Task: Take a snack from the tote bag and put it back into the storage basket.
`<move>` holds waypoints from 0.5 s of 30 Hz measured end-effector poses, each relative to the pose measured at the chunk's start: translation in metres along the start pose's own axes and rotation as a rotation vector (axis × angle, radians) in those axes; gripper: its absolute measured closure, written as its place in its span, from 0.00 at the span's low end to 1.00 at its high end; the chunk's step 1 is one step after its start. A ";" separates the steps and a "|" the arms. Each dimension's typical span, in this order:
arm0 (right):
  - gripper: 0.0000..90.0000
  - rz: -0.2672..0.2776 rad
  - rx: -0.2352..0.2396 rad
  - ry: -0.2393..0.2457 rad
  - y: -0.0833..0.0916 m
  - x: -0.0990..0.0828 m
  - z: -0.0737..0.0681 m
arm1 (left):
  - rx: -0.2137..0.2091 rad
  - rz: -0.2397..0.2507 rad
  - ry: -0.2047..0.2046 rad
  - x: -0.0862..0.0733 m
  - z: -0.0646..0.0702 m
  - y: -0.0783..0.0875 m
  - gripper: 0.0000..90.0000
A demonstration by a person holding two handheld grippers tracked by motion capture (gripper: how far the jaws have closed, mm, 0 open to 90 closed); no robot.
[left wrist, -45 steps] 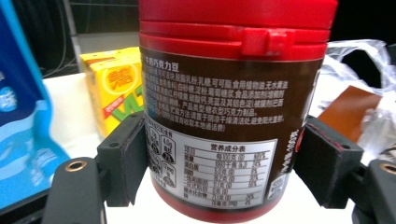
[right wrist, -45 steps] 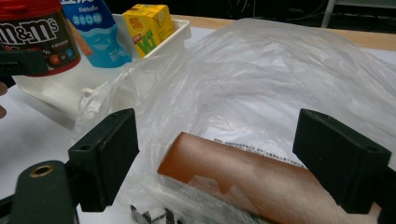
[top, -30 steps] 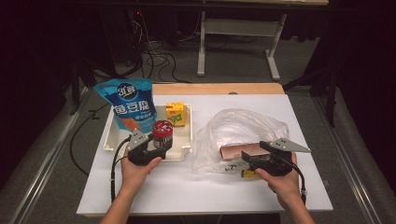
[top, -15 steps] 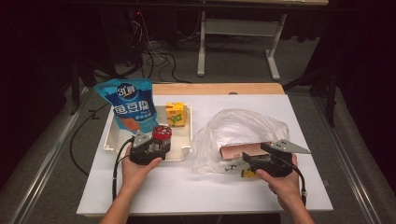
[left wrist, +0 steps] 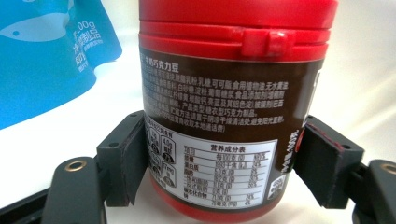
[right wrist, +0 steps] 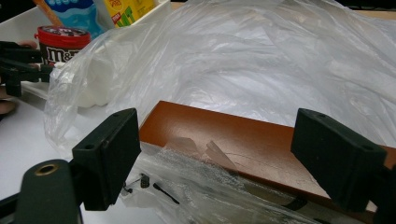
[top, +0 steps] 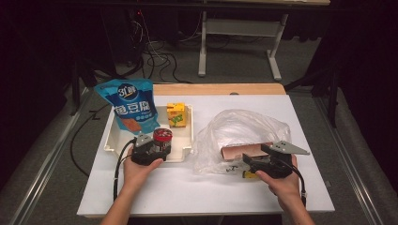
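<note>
A brown jar with a red lid (top: 163, 137) (left wrist: 224, 116) stands upright in the white tray (top: 185, 152). My left gripper (top: 161, 146) (left wrist: 219, 168) is shut on the jar's lower body, one pad on each side. To the right lies a clear plastic bag (top: 239, 129) (right wrist: 257, 60) with a flat brown box (top: 244, 150) (right wrist: 233, 135) inside. My right gripper (top: 248, 163) (right wrist: 219, 158) is open at the bag's near edge, jaws wide, the box just beyond them. The right gripper view also shows the jar (right wrist: 63, 42) at its far left.
A blue snack pouch (top: 129, 105) (left wrist: 42, 56) leans in the tray's back left. A yellow drink carton (top: 176, 115) (right wrist: 123, 9) stands at its back right. The white table (top: 211, 197) has bare room at the front. A wooden strip (top: 218, 89) edges the far side.
My left gripper has come down a little with the jar, which now rests lower in the tray. The right gripper and the bag have stayed put.
</note>
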State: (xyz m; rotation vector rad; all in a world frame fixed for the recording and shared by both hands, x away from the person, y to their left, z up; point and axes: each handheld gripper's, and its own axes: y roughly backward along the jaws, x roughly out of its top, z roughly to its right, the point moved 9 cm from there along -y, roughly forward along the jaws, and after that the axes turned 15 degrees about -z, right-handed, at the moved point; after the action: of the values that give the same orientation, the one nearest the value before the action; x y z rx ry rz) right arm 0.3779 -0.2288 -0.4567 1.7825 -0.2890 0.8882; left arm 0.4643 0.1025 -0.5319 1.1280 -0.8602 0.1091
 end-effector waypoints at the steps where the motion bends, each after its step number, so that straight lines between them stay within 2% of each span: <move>1: 0.18 0.001 -0.002 -0.001 0.000 0.000 0.000 | -0.002 -0.002 0.000 0.000 0.000 0.000 0.29; 4: 0.18 -0.004 -0.001 0.003 -0.002 -0.001 -0.001 | -0.009 -0.011 0.012 -0.001 -0.001 0.000 0.29; 10: 0.18 -0.013 -0.005 0.008 -0.003 -0.002 -0.002 | 0.013 -0.037 0.023 -0.003 0.000 0.000 0.29; 15: 0.18 -0.014 -0.008 0.017 -0.004 -0.004 -0.001 | 0.021 -0.059 0.010 -0.006 0.000 0.000 0.29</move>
State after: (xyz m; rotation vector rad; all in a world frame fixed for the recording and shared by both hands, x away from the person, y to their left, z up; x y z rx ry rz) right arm 0.3768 -0.2270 -0.4624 1.7668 -0.2688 0.8905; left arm 0.4603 0.1047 -0.5360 1.1702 -0.8173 0.0751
